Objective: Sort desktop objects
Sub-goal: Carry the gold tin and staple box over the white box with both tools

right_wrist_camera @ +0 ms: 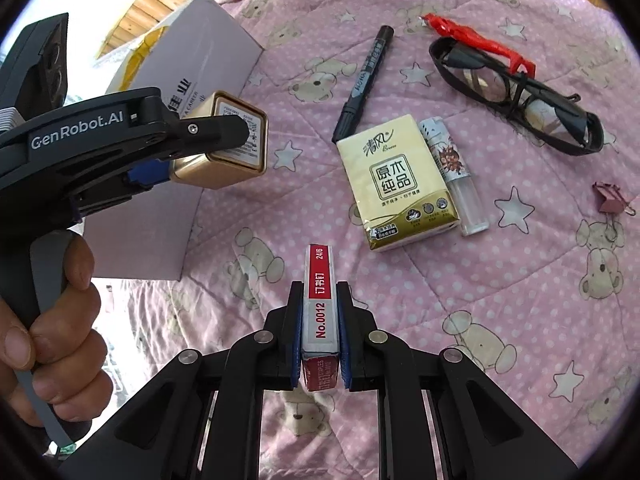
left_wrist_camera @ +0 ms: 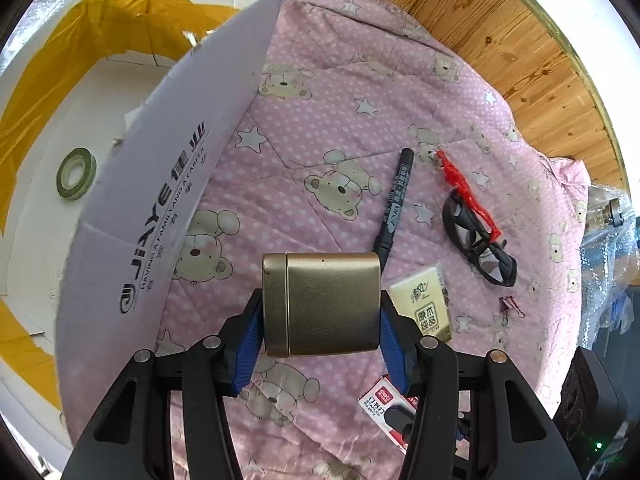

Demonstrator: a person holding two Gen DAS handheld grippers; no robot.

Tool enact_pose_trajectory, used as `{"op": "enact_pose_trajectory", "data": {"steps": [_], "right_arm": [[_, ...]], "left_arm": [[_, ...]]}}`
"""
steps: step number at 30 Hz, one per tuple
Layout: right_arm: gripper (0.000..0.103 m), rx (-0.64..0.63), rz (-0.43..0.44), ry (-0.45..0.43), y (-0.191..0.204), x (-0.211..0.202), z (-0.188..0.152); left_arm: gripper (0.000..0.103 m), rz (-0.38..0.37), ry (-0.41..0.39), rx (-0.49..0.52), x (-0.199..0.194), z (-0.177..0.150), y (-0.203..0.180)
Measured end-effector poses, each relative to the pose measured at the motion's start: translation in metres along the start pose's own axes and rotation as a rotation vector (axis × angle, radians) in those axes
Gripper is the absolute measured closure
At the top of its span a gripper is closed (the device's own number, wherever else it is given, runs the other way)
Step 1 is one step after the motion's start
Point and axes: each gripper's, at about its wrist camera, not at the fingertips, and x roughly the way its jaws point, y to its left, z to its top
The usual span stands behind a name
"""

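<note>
Pinched between the blue pads of the left gripper (left_wrist_camera: 320, 312): a gold tin (left_wrist_camera: 326, 304), held above the pink bear-print quilt (left_wrist_camera: 320, 128) just beside the open cardboard box (left_wrist_camera: 168, 168). Clamped edgewise in the right gripper (right_wrist_camera: 319, 332) — a red-and-white staple box (right_wrist_camera: 320, 304). Left lying on the quilt — marker (right_wrist_camera: 362, 80), tissue pack (right_wrist_camera: 396, 182), lighter (right_wrist_camera: 456, 176), glasses (right_wrist_camera: 516, 96), binder clip (right_wrist_camera: 610, 196).
</note>
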Motion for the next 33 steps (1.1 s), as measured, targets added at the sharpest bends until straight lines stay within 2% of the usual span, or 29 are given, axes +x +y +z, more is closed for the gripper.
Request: {"op": "enact_pose_trajectory", "data": {"steps": [21,33], "right_arm": [[0.088,-0.045,-0.022,-0.086,0.027,-0.041,0.004],[0.088,-0.1,-0.023,-0.15,0.056,-0.076,0.008]], "left_arm": [[0.049,-0.071,-0.086,0.049,-0.068,-0.02,-0.021],[0.049,-0.108,-0.157,0.031,-0.116,-0.03,-0.012]]}}
